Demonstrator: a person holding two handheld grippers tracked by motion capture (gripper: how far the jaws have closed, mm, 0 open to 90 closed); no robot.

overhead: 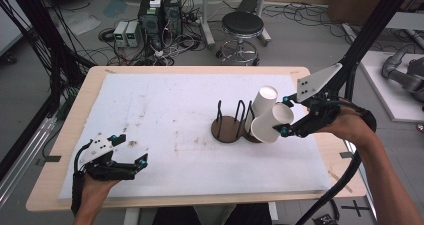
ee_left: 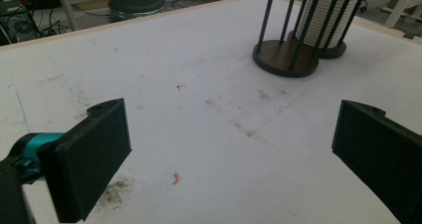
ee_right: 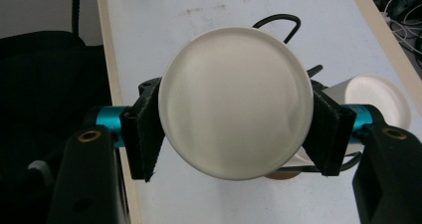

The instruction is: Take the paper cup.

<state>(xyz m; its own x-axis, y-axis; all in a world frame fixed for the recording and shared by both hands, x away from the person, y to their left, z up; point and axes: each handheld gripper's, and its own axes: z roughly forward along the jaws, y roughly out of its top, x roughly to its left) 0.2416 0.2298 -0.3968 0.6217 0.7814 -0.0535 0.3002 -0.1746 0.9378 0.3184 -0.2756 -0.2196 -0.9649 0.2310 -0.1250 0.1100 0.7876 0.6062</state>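
Note:
My right gripper [overhead: 283, 116] is shut on a white paper cup [overhead: 272, 124], held tilted on its side over the right part of the table. In the right gripper view the cup [ee_right: 234, 117] shows a round end between the two black pads [ee_right: 144, 134]. Just behind it a second white cup [overhead: 263, 101] sits upside down on a dark wire rack [overhead: 227, 127]; whether the two cups touch I cannot tell. Near the front left edge my left gripper [overhead: 134, 149] rests low over the white mat, open with nothing between its fingers [ee_left: 89, 154].
The rack has two round wooden bases with wire loops [ee_left: 286, 57]; the nearer one is bare, the farther holds the ribbed cup [ee_left: 328, 15]. A white mat [overhead: 165, 115] covers the wooden table. Beyond the far edge are a black stool [overhead: 242, 27], computers and cables.

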